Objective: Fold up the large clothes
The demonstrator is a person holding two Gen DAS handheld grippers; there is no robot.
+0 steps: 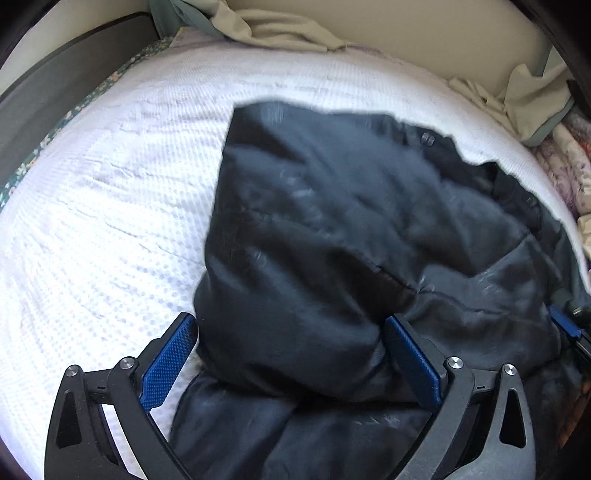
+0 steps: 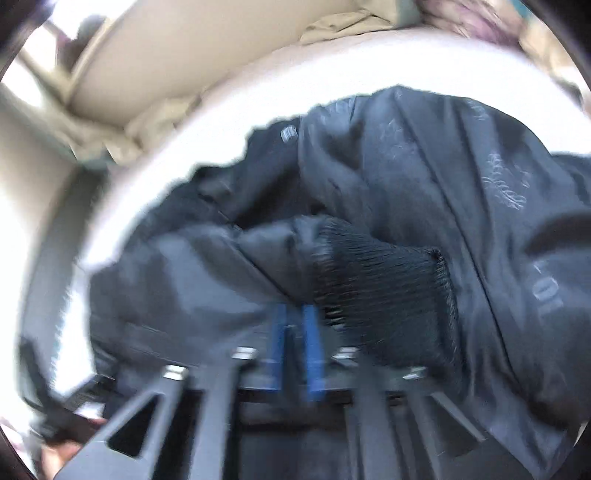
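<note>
A large black padded jacket lies bunched on a white textured bed cover. My left gripper is open, its blue pads wide apart on either side of a thick fold of the jacket. In the right wrist view the jacket fills the frame, with a ribbed knit cuff on top. My right gripper is shut on the jacket fabric beside the cuff. The right gripper's blue tip also shows at the right edge of the left wrist view. The right view is blurred.
A beige headboard runs along the back. Crumpled beige and green bedding lies at the head of the bed, more at the far right. A floral sheet edge and dark bed frame are at the left.
</note>
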